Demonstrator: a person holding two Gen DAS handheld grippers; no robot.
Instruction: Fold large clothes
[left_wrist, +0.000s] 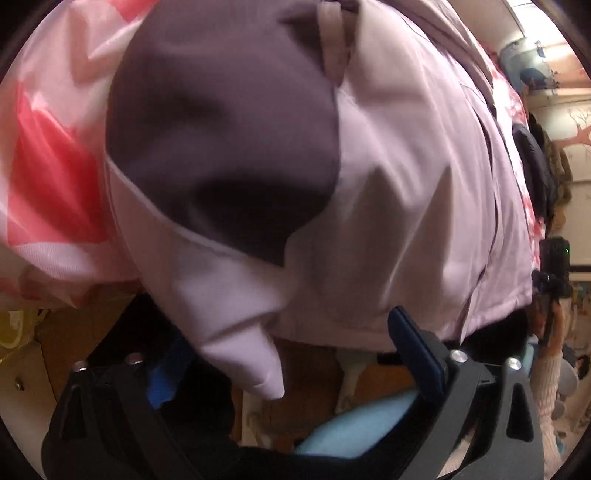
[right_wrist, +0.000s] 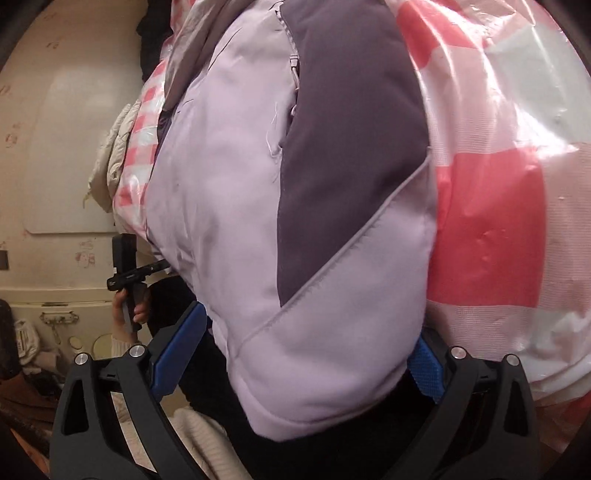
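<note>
A pale lilac padded jacket (left_wrist: 388, 221) with dark grey-purple panels (left_wrist: 229, 147) lies on a pink-and-white checked plastic sheet (left_wrist: 48, 166). Its hem hangs over the near edge. My left gripper (left_wrist: 291, 354) is open, its jaws wide apart either side of a drooping corner of the hem. In the right wrist view the same jacket (right_wrist: 221, 184) fills the middle. My right gripper (right_wrist: 303, 369) is open, its blue-padded fingers (right_wrist: 177, 350) straddling the jacket's lower edge without pinching it.
The checked sheet (right_wrist: 498, 221) covers the surface under the jacket. A cream quilted garment (right_wrist: 110, 158) lies at the far side. The other gripper and the hand holding it (right_wrist: 129, 291) show at the left. A cream cabinet (right_wrist: 55, 147) stands behind.
</note>
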